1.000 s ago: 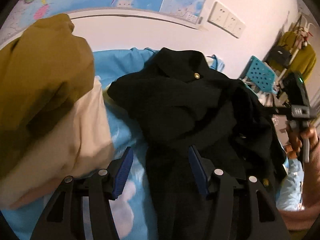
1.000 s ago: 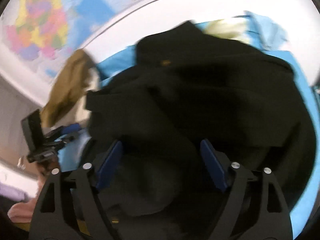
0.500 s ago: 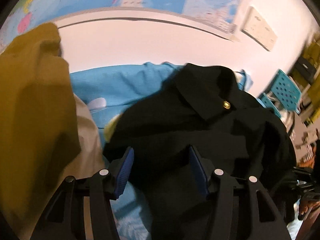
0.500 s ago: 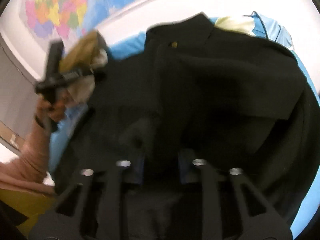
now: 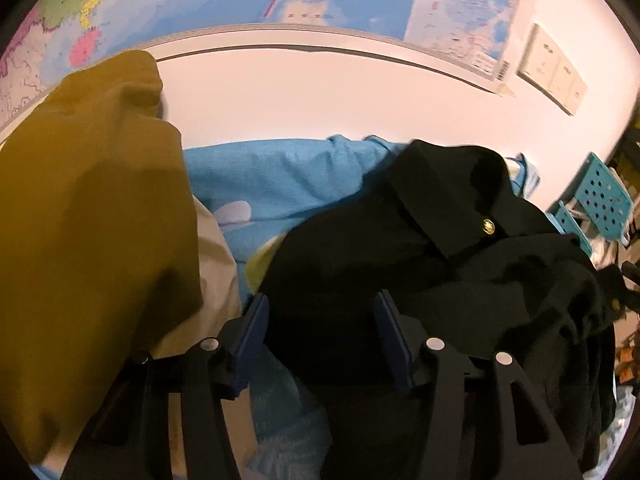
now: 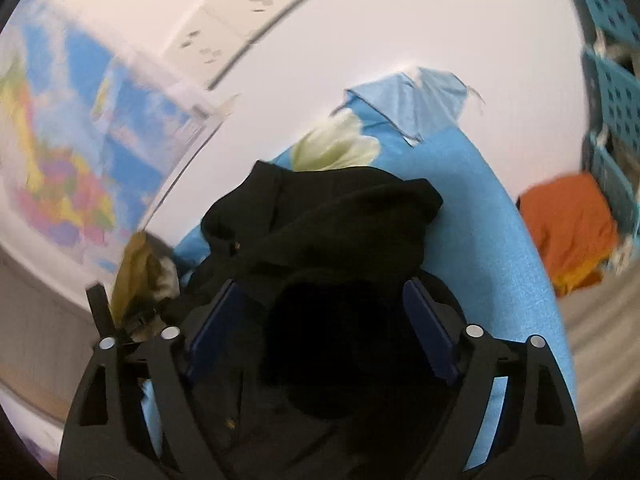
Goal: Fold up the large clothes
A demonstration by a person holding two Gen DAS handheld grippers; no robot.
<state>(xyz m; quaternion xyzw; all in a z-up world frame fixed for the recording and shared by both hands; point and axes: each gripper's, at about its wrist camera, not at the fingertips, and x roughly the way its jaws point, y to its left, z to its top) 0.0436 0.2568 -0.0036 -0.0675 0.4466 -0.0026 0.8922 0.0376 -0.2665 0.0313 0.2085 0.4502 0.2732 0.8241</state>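
The left gripper (image 5: 318, 340) stands spread over the black coat's (image 5: 420, 248) near hem, pinching nothing; the right gripper (image 6: 320, 328) is likewise spread, coat (image 6: 320, 220) bunched between its pads; the coat lies crumpled on the blue sheet (image 5: 280, 176), right of an ochre garment (image 5: 88, 200); best pinch one layer at an edge, then spread flat.

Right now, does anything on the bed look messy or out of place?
Yes. The black coat lies bunched in a rumpled heap on the blue bedsheet, not spread flat. A mustard garment is piled at the left.
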